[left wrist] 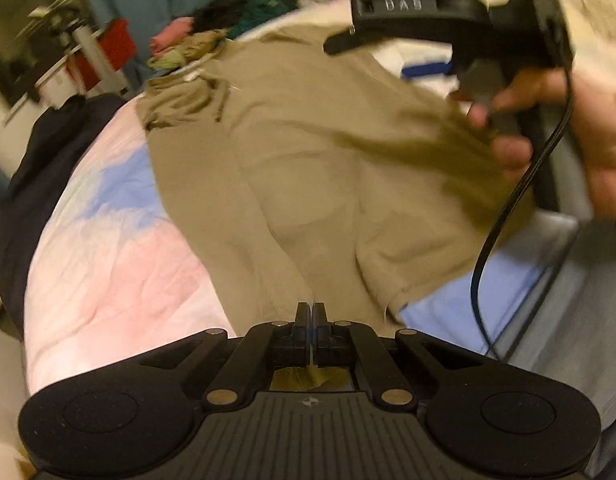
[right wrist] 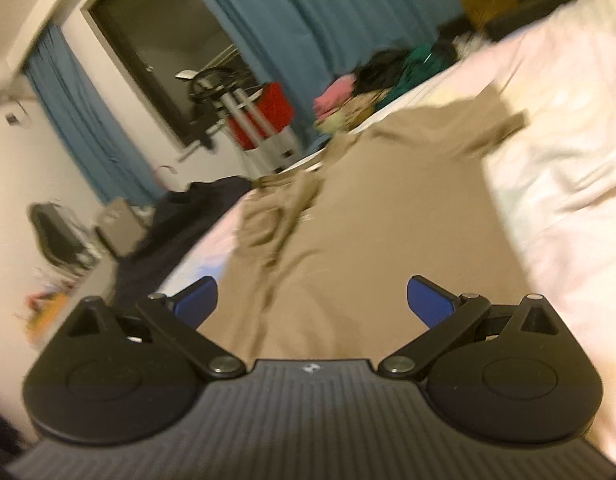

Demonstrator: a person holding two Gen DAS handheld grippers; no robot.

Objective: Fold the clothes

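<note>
A pastel bedsheet carried the tan garment, spread flat (hood end far). The left gripper pinched its near hem; the right gripper gaped wide above it.

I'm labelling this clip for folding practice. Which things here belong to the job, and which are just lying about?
Job: tan garment, left gripper shut on it, right gripper open above it.
Lying about: clothes pile, dark cloth, red box.

far clothes pile blurred, shirt edge motion-smeared
</note>
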